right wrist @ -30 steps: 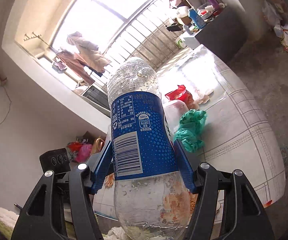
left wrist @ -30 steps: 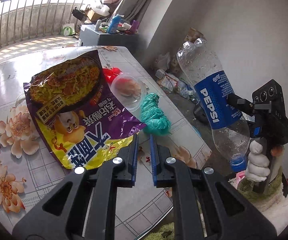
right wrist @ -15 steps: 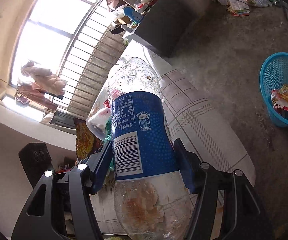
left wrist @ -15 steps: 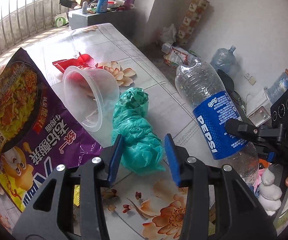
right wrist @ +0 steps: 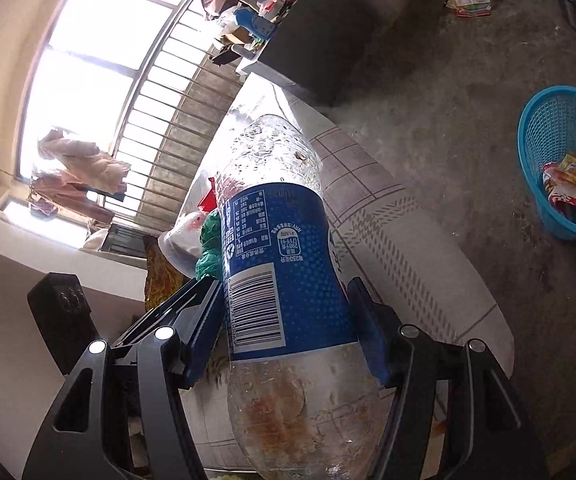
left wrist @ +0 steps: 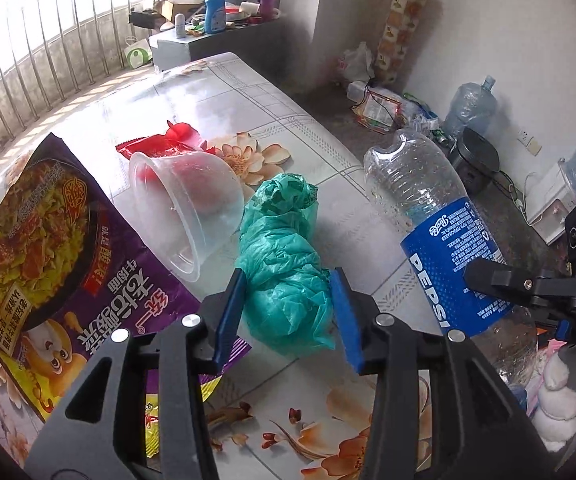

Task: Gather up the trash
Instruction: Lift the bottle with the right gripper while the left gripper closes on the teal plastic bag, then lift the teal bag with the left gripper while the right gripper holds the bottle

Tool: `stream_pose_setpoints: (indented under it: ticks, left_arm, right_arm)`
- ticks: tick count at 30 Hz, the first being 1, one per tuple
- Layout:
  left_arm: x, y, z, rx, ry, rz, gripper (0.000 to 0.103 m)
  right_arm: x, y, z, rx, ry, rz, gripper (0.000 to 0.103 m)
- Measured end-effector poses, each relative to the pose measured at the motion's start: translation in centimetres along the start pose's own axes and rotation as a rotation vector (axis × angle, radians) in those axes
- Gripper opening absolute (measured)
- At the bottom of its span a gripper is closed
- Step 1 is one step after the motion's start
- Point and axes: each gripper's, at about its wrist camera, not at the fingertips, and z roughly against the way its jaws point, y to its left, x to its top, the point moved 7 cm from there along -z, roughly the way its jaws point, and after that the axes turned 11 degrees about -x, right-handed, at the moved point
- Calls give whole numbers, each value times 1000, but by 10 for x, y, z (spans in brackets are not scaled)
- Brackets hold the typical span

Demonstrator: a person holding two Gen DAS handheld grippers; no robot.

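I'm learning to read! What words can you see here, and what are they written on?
"PEPSI": on the blue label of the Pepsi bottle held in the right gripper.
Fine print and a barcode on that label: too small to read.
Large Chinese lettering on the purple noodle packet: seen upside down, I cannot read it surely.
"DA": on the right gripper's black body, cut off at the picture's edge.

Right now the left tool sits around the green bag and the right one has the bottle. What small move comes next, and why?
Probably close the left tool on the green plastic bag. Its pads already flank the bag on the table but do not look pressed in. The right tool is clamped on the Pepsi bottle, so it cannot help.
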Motion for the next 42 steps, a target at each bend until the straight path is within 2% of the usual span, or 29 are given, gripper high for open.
stream_pose_setpoints:
  ticks: [5,11,17,21,27,33,37,42]
  left_arm:
    - [-11,-9,5,-17,16,-14,36]
    - [-47,-25,26,-99,62,18,36]
    - [-83,-31,48,-199,89,100,38]
    - [-88,-26,52,-249,82,166,56]
    - [-82,-22,53,-354,66,238,59]
    - [-82,-29,31,-334,106,210,59]
    - [-85,-28,21,-337,137,220,53]
    - [-83,-25,20,-339,124,229,50]
  right_arm:
    - [-1,-2,1,-1,3,-12,61]
    - [-11,-1,11,-20,11,8,61]
    - [-30,0,18,-28,40,35,61]
    - [-34,-6,10,-34,63,19,61]
    - [-30,-6,8,-35,56,27,61]
    - [-29,-9,7,-30,49,18,61]
    - [-29,-9,7,-25,49,13,61]
    - [-27,-12,8,-14,44,-3,61]
